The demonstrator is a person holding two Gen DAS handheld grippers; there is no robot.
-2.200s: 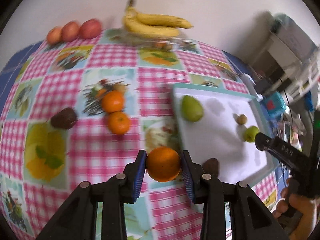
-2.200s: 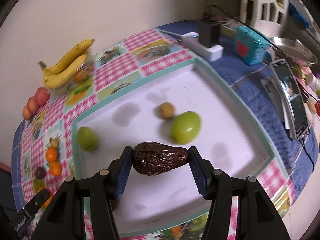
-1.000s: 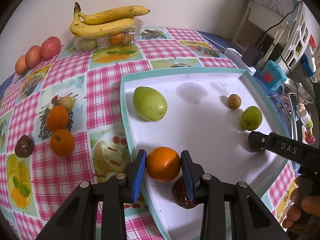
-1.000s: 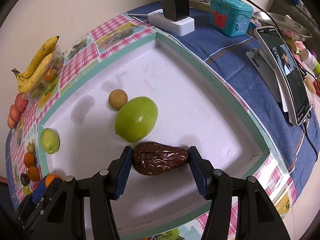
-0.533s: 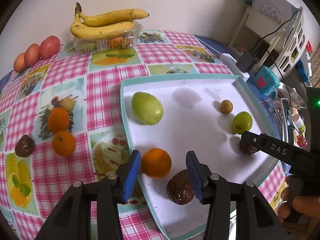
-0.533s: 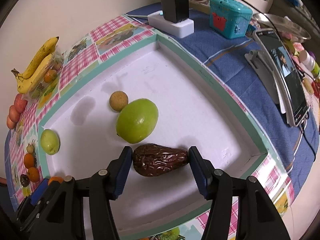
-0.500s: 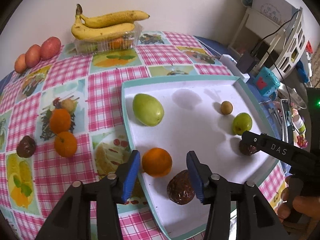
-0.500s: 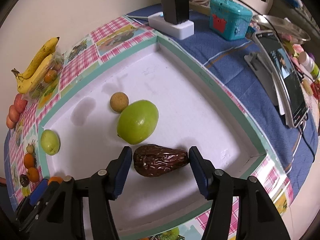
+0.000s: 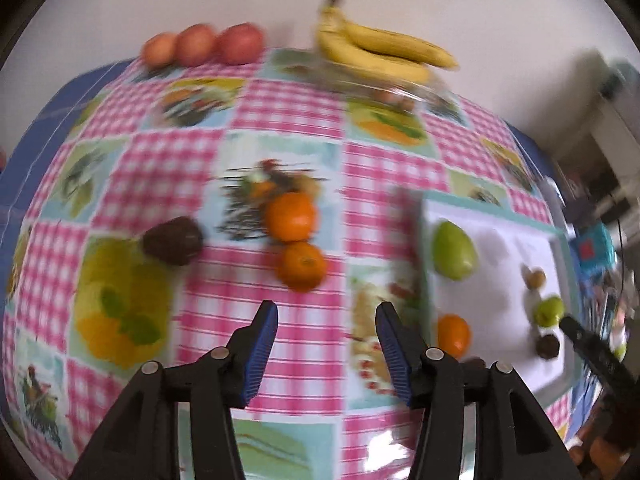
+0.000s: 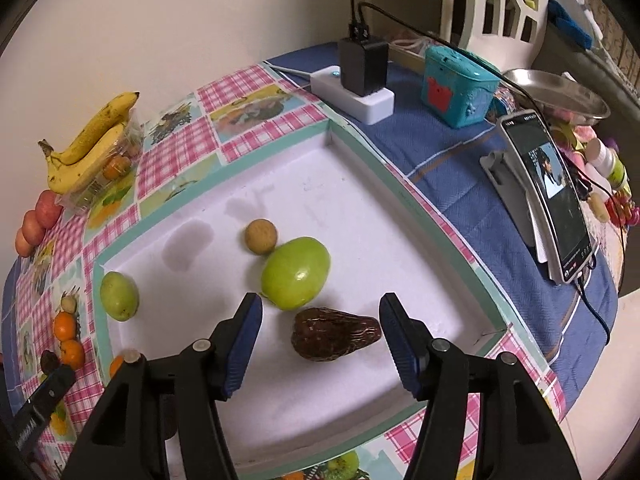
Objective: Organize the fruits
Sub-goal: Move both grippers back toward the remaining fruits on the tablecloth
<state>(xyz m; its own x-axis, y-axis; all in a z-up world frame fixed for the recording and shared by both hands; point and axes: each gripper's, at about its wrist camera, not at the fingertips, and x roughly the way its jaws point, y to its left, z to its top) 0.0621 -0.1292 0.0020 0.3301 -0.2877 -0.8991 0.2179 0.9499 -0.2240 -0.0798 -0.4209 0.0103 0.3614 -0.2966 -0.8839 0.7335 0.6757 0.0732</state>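
Note:
My left gripper [image 9: 326, 316] hangs over the checked cloth; its jaws are opening and nothing is between them. Two oranges [image 9: 291, 216] [image 9: 301, 266] and a dark brown fruit [image 9: 173, 240] lie ahead of it. To its right, a third orange [image 9: 452, 334] rests in the white tray [image 9: 560, 240]. My right gripper [image 10: 321, 308] stands open above the tray [image 10: 420, 200]. A dark wrinkled fruit [image 10: 334, 334] lies on the floor between its fingers, untouched. A large green fruit [image 10: 296, 272], a small tan fruit [image 10: 261, 236] and a smaller green fruit [image 10: 119, 296] lie beyond.
Bananas [image 9: 384, 52] on a clear box and three reddish fruits [image 9: 200, 44] sit at the table's back edge. Right of the tray stand a power strip with a charger [image 10: 360, 84], a teal box [image 10: 460, 84], a phone on a stand [image 10: 552, 192] and a metal dish [image 10: 560, 92].
The left gripper opened, left the orange in the tray and swung left over the cloth. The right gripper widened off the dark wrinkled fruit and rose a little.

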